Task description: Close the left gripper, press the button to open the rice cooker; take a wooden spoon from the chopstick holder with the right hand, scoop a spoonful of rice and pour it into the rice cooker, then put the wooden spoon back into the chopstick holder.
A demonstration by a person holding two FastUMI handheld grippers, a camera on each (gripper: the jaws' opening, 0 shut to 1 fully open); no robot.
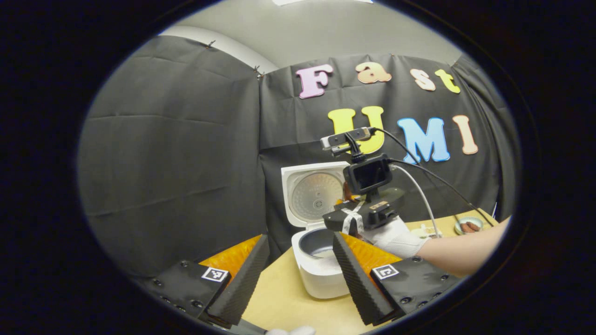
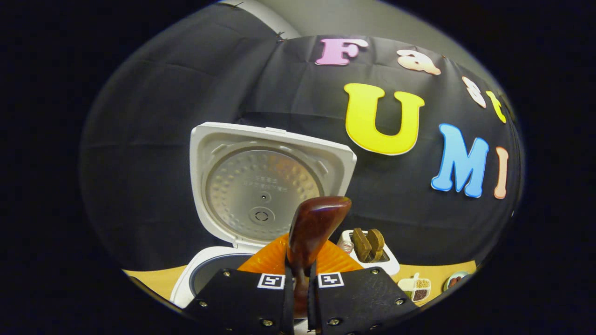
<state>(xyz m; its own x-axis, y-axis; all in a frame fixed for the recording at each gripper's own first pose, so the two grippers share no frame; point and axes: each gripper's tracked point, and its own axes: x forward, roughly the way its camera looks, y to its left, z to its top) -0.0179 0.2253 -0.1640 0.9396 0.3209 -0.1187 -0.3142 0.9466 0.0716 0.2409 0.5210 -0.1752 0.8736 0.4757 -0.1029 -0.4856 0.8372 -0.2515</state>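
Note:
The white rice cooker (image 1: 321, 274) stands on the table with its lid (image 1: 313, 195) swung up. Its dark inner pot (image 1: 316, 242) holds a pale patch at the bottom. My left gripper (image 1: 300, 239) is open, its fingers either side of the cooker from a little way back. My right gripper (image 2: 301, 274) is shut on the handle of a dark wooden spoon (image 2: 316, 223), whose bowl points up in front of the raised lid (image 2: 260, 186). In the left gripper view the right gripper (image 1: 351, 209), held by a gloved hand (image 1: 396, 237), hangs over the pot's right rim.
A white chopstick holder (image 2: 370, 249) with wooden utensils stands right of the cooker. Small dishes of grains (image 2: 416, 286) and a round dish with brown pieces (image 1: 468, 226) sit farther right on the tan table (image 1: 279, 298). Black cloth walls close the back and left.

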